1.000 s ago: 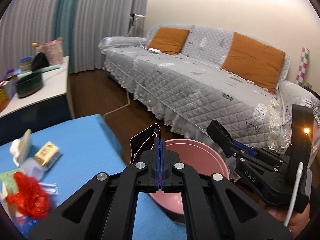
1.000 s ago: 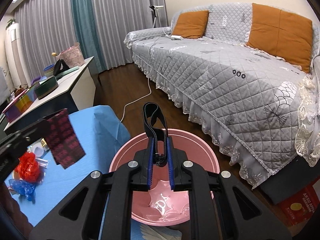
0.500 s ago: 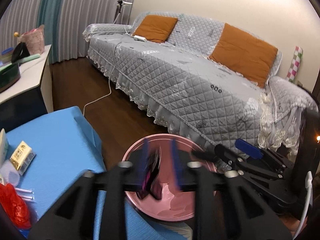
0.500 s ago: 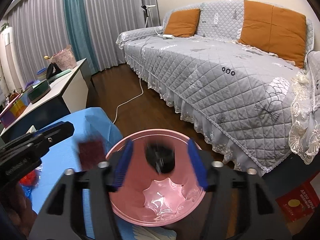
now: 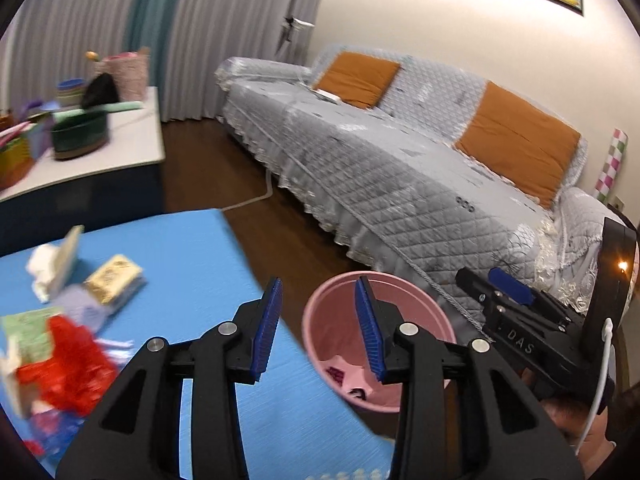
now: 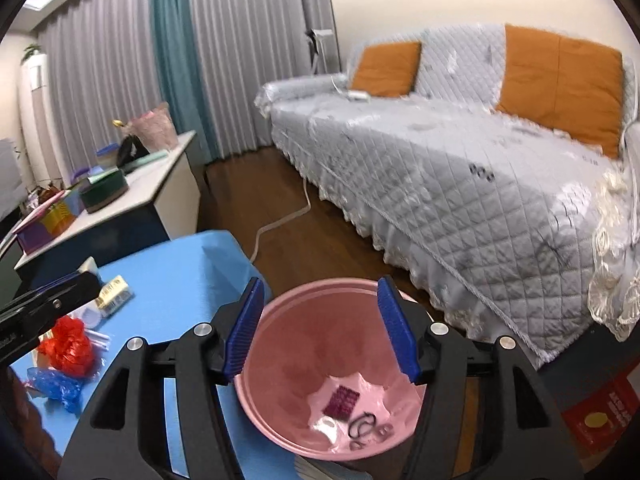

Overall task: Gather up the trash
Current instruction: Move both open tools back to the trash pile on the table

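Note:
A pink bin (image 6: 304, 320) stands on the floor beside the blue table (image 6: 180, 272); it also shows in the left wrist view (image 5: 320, 320). In it lie a dark red wrapper (image 6: 342, 402) and a black band (image 6: 362, 424). My right gripper (image 6: 320, 332) is open and empty above the bin. My left gripper (image 5: 318, 328) is open and empty over the table edge next to the bin. More trash lies on the table: a red crumpled bag (image 5: 60, 364), a blue bag (image 6: 56, 386), a yellow packet (image 5: 114, 278) and white tissue (image 5: 42, 270).
A grey quilted sofa (image 6: 460, 152) with orange cushions runs along the right. A white side table (image 6: 132, 192) with baskets and boxes stands at the left. A white cable (image 6: 280, 224) lies on the wooden floor. A red box (image 6: 600, 416) sits at the right.
Both grippers have opened. The dark red wrapper dropped from my left gripper and the black band from my right gripper; both now lie in the pink bin. The left gripper swung left.

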A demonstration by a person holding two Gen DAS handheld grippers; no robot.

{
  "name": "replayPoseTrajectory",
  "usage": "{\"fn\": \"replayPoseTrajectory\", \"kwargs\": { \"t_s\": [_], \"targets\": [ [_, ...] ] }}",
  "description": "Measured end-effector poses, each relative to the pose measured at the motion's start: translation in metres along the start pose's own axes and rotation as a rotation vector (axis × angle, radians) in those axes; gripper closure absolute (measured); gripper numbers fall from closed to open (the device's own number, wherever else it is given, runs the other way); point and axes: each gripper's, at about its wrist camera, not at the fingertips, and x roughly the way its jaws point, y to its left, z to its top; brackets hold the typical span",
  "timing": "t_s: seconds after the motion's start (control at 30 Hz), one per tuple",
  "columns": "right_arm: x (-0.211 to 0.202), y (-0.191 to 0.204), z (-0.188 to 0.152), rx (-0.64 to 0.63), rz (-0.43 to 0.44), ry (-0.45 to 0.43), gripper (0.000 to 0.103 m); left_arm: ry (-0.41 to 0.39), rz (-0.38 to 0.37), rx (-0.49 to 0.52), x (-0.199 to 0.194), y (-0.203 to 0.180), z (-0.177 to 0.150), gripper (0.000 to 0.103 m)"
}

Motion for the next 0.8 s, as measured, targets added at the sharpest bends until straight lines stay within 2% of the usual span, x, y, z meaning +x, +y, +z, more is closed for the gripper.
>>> {"fn": "replayPoseTrajectory", "kwargs": {
  "t_s": [0.23,0.5,0.63,0.8],
  "targets": [
    [-0.011,0.049,-0.002,-0.043,0.075,-0.068,0.045,-0.060,0.121,-0.035,-0.063,0.046,-0.004,0.065],
    [-0.008,0.106,-0.011,-0.042,0.240,-0.012,0.050,-0.095,0.299,-0.074,-0.124,0.120,-0.019,0.065],
    [-0.006,0.138,-0.020,-0.089,0.317,0.013,0.050,-0.095,0.395,-0.114,-0.133,0.156,-0.039,0.065],
    [-0.003,0.179,-0.036,-0.150,0.409,0.046,0.051,-0.034,0.463,-0.192,-0.125,0.201,-0.062,0.065]
  ]
}}
